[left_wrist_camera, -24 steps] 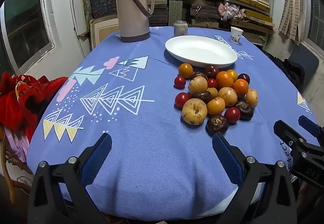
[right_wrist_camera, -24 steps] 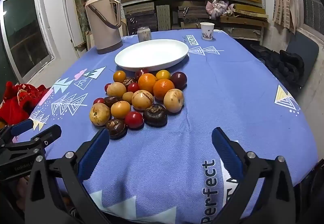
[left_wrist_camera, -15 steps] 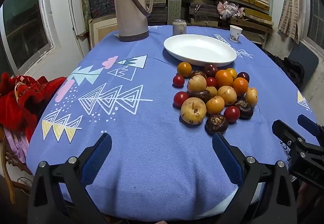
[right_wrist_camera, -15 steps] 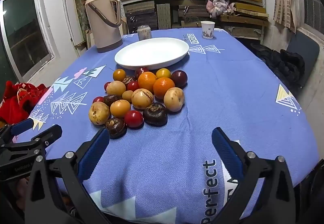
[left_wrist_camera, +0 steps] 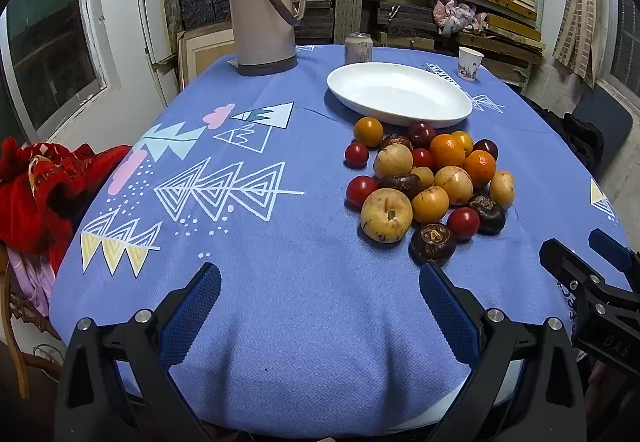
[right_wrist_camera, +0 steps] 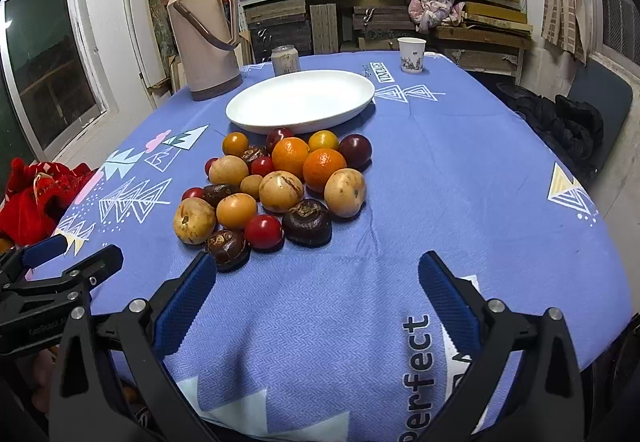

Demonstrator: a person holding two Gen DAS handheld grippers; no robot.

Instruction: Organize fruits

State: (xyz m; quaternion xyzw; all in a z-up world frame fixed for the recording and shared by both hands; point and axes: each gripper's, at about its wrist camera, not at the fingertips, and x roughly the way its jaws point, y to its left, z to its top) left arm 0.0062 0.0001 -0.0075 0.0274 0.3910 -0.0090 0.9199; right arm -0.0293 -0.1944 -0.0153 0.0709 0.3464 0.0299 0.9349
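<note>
Approach step: your left gripper (left_wrist_camera: 320, 298) and right gripper (right_wrist_camera: 318, 284) both hang wide open and empty over the tablecloth (left_wrist_camera: 280, 322). The fruit pile (right_wrist_camera: 276, 186) lies just before the empty white plate (right_wrist_camera: 300, 102). Next, likely close on one near-edge fruit.

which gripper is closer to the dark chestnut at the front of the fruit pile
Right. The right gripper has its left fingertip almost beside the dark chestnut. The left gripper sits further off; there the chestnut lies just beyond its right fingertip.
</note>
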